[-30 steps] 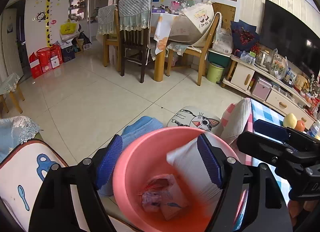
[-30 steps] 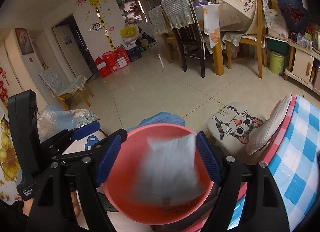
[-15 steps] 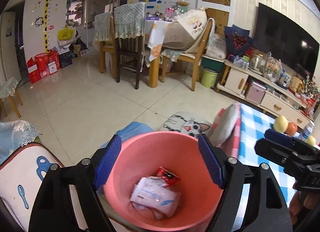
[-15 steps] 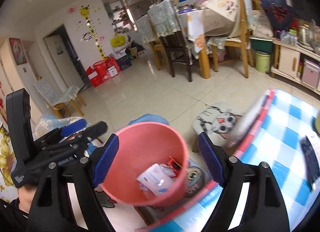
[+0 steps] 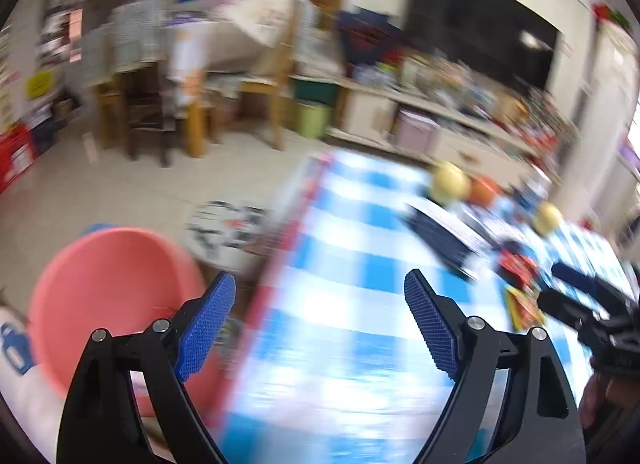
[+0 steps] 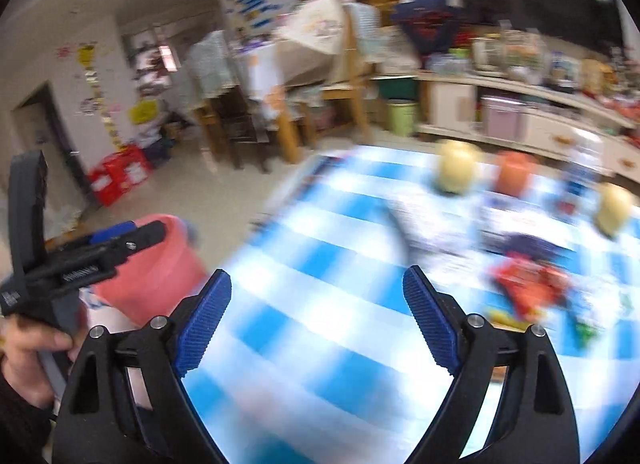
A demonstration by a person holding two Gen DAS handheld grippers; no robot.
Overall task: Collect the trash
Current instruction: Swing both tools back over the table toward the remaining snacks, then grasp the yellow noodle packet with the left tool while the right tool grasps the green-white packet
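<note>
Both pictures are blurred by motion. The left gripper [image 5: 320, 296] is seen over the near part of the checked tabletop [image 5: 340, 264], and its jaws are opening with nothing between them. The right gripper [image 6: 316, 296] is also found over the tabletop, jaws opening and empty. The pink bin [image 5: 108, 284] is placed on the floor just beside the left edge of the tabletop; its inside cannot be made out. The trash [image 6: 528, 284], red and yellow wrappers, is seen lying toward the right side of the tabletop, near a dark flat thing [image 5: 440, 236]. Three fruits [image 6: 456, 167] are placed along the far edge. A hand [image 6: 28, 356] is seen holding the left gripper's handle.
</note>
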